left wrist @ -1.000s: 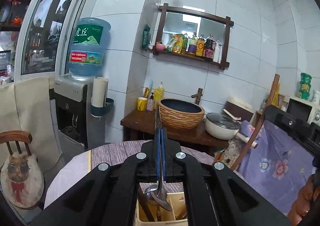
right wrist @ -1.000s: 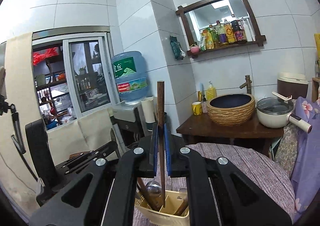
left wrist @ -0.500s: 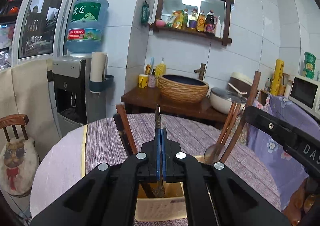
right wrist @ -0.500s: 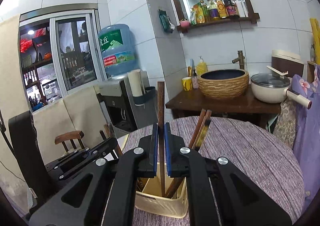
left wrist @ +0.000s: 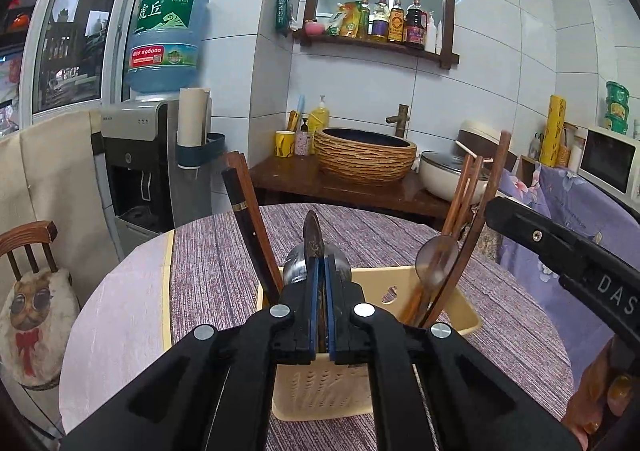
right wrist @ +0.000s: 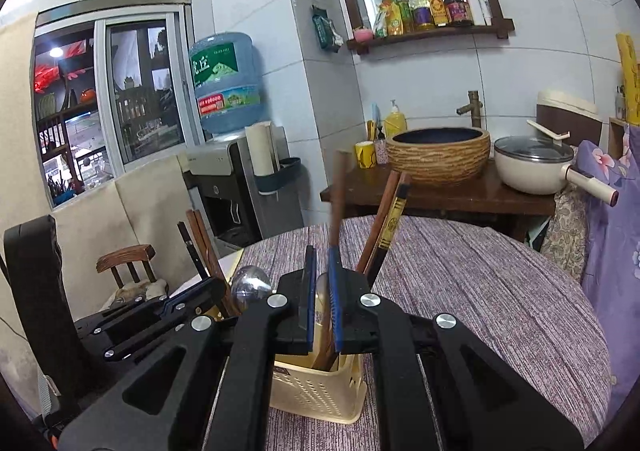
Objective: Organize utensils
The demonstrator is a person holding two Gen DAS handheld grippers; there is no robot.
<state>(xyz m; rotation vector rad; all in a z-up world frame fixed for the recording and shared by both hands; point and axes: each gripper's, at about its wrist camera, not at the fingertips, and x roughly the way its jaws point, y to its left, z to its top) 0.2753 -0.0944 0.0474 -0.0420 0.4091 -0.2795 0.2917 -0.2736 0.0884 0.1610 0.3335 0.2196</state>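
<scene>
A cream perforated utensil basket stands on the round table's purple cloth. My left gripper is shut on a thin metal spoon handle, whose lower end hangs inside the basket. My right gripper is shut on a wooden utensil handle that leans slightly and reaches down into the basket. Wooden chopsticks and a wooden-handled spoon stand in the basket. A shiny spoon bowl shows beside the left gripper. The right gripper is at the right of the left wrist view.
A wooden chair with a cat cushion stands at the table's left. Behind the table are a water dispenser, a dark wooden counter with a woven basin and a white pot. Purple floral fabric hangs on the right.
Both grippers have sunk toward the table, lowering their held utensils into the basket. The wooden handle in the right gripper now leans instead of standing straight.
</scene>
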